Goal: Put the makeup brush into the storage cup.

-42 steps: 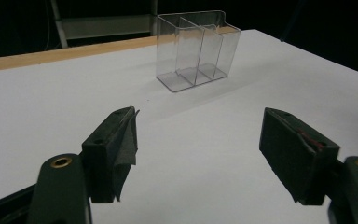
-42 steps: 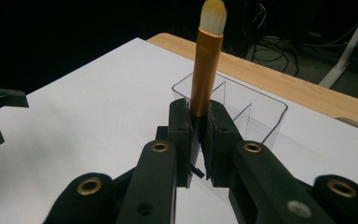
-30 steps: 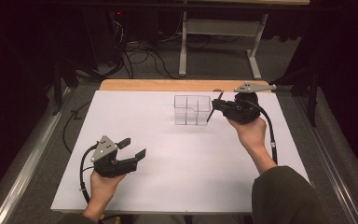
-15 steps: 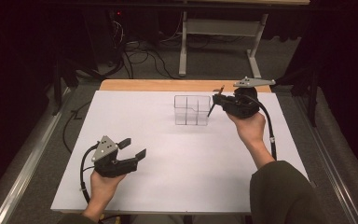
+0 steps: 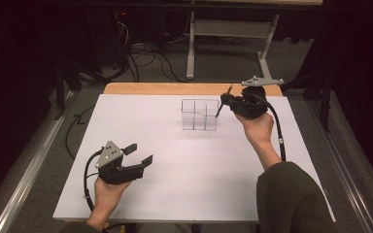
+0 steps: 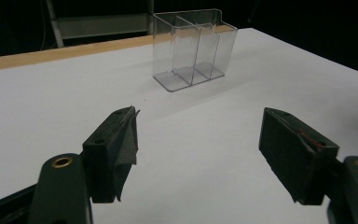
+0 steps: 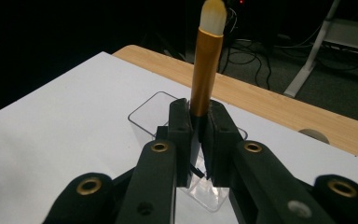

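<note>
A clear plastic organiser (image 5: pixel 200 114) with divided compartments stands on the white table top (image 5: pixel 184 160), toward the back middle. My right gripper (image 5: pixel 226 101) is shut on a brush (image 7: pixel 207 56) with a gold ferrule and pale bristle tip, held just right of and above the organiser (image 7: pixel 154 112). The brush's dark handle end (image 5: pixel 218 112) points down toward the organiser's right side. My left gripper (image 5: pixel 141 154) rests open near the front left, nothing between its fingers (image 6: pixel 116 144). In the left gripper view the organiser (image 6: pixel 193 49) stands well ahead, with nothing inside.
A wooden strip (image 5: pixel 175 89) runs along the table's far edge. Beyond it are a white desk frame (image 5: pixel 233 29) and cables on the floor. A metal rail (image 5: pixel 34 160) lines the left side.
My right gripper has moved up and slightly back with the brush, tipping it more upright beside the organiser. The left gripper has stayed where it was.
</note>
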Demonstrator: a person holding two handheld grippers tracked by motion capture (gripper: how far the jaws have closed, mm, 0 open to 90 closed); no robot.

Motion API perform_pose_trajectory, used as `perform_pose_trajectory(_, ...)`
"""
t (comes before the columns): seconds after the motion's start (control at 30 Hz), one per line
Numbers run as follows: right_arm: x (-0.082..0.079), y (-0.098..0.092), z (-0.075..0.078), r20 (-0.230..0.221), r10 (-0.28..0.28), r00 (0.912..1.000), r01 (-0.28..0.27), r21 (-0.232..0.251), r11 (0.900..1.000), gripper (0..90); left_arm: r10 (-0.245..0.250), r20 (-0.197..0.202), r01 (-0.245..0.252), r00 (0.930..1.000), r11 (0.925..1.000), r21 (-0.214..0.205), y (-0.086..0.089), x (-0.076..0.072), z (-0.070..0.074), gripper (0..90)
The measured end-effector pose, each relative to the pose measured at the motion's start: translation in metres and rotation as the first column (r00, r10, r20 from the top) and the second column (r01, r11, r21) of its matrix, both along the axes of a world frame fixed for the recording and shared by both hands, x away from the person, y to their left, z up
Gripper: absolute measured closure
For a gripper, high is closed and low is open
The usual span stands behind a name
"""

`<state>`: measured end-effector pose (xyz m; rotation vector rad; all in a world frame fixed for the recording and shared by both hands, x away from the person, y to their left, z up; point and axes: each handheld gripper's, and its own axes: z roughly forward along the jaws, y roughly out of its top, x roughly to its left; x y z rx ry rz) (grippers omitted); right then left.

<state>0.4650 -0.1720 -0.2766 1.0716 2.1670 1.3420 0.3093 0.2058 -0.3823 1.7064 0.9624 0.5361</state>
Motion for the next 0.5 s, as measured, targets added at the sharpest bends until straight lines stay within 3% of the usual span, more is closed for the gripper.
perform_pose_trajectory(0.5, 0.019, 0.005, -0.011, -0.006, -0.047, 0.9989, 0.047, 0.021, 0.9987, 84.3, -0.015, 0.006, 0.015, 0.9999, 0.9999, -0.004, -0.001, 0.000, 0.000, 28.4)
